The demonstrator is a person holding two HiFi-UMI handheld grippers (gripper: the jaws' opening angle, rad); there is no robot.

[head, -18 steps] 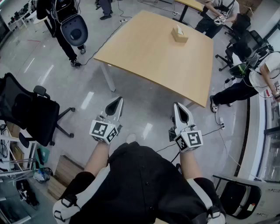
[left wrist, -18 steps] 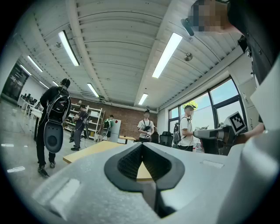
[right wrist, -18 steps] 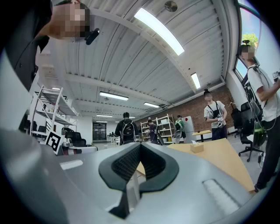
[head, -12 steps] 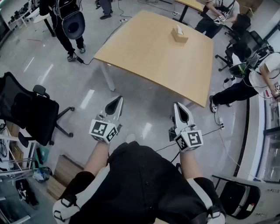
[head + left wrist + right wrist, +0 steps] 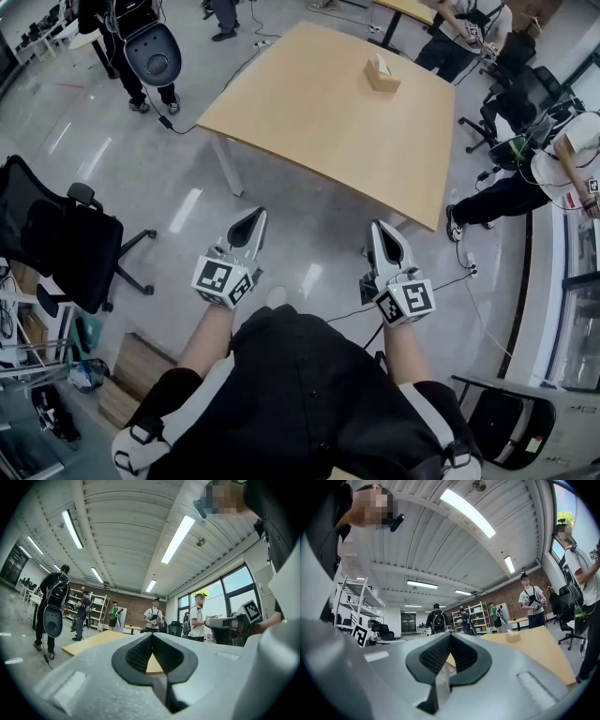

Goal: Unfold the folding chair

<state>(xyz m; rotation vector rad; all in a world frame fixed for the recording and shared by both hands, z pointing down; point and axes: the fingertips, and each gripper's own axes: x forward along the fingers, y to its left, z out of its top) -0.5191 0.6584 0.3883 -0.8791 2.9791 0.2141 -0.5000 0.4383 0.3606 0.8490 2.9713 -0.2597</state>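
We find a small tan box (image 5: pixel 382 73) on a light wooden table (image 5: pixel 319 122), a black mesh office chair (image 5: pixel 56 239) well apart.

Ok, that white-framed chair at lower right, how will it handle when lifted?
The white-framed chair probably feels stiff: its frame looks like rigid bars. Its dark seat panel may swing if hinged. On the glossy floor its feet could slide.

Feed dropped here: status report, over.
Left hand-held gripper, right hand-held gripper: shut, empty. White-framed chair low right, untouched. Table ahead.
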